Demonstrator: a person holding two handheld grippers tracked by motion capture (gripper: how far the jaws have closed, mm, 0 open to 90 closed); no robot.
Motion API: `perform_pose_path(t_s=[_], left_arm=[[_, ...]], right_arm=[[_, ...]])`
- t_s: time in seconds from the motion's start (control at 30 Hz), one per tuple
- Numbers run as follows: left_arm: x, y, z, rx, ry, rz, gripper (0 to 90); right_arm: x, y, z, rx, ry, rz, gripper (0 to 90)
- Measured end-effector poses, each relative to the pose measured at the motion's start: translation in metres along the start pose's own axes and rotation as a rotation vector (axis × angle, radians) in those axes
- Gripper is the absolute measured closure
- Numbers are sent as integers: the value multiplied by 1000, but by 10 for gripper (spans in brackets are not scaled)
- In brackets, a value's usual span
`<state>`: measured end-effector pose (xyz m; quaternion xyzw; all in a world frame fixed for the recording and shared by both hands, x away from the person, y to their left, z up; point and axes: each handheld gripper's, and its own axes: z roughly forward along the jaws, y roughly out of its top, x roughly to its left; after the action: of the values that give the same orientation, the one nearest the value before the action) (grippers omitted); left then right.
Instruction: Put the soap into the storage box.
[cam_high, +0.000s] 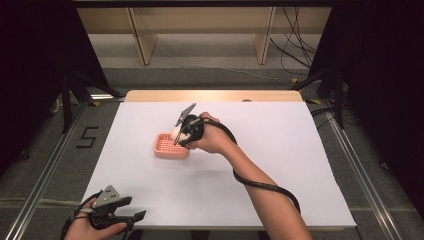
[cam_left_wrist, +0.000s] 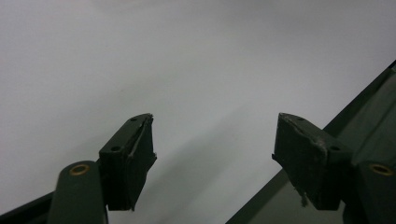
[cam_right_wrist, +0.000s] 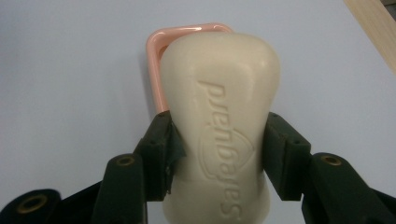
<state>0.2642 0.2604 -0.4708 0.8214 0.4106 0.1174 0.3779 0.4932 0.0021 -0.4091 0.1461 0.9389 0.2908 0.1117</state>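
A cream bar of soap (cam_right_wrist: 224, 116) with embossed lettering is clamped between the jaws of my right gripper (cam_right_wrist: 217, 154). It hangs just over a pink slotted soap dish (cam_high: 169, 145), whose rim (cam_right_wrist: 156, 51) peeks out behind the bar. In the high view the right gripper (cam_high: 179, 140) tilts down over the dish's right side, with the soap (cam_high: 176, 133) pale at its tip. My left gripper (cam_high: 137, 216) rests at the table's near left corner, jaws wide apart with nothing between them (cam_left_wrist: 212, 149).
A white sheet (cam_high: 280, 150) covers the table, with a wooden strip (cam_high: 215, 95) bare at the far edge. A metal frame rail (cam_high: 45, 170) runs along the left and another along the right. Cables lie on the floor beyond.
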Motion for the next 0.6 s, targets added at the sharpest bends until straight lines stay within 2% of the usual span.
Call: perform_pose_path(t_s=[0.17,0.2,0.3,0.43,0.5,0.6], left_arm=[[0,0,0,0,0,-1,282],[-1,0,0,-9,-2,-11,282],[-1,0,0,-10,-2,-10,282],[-1,0,0,-10,-2,-11,282],[0,0,0,-11,-3,-11,282],[0,0,0,-4,-1,-5,282]], right_arm=[[0,2,1,-6,-7,-3,507],[0,3,1,-3,0,-8,507],[1,4,1,2,1,6,507],[0,5,4,-15,-4,-11,507],[1,5,4,4,3,7,507],[0,5,6,-7,-1,-1,507]])
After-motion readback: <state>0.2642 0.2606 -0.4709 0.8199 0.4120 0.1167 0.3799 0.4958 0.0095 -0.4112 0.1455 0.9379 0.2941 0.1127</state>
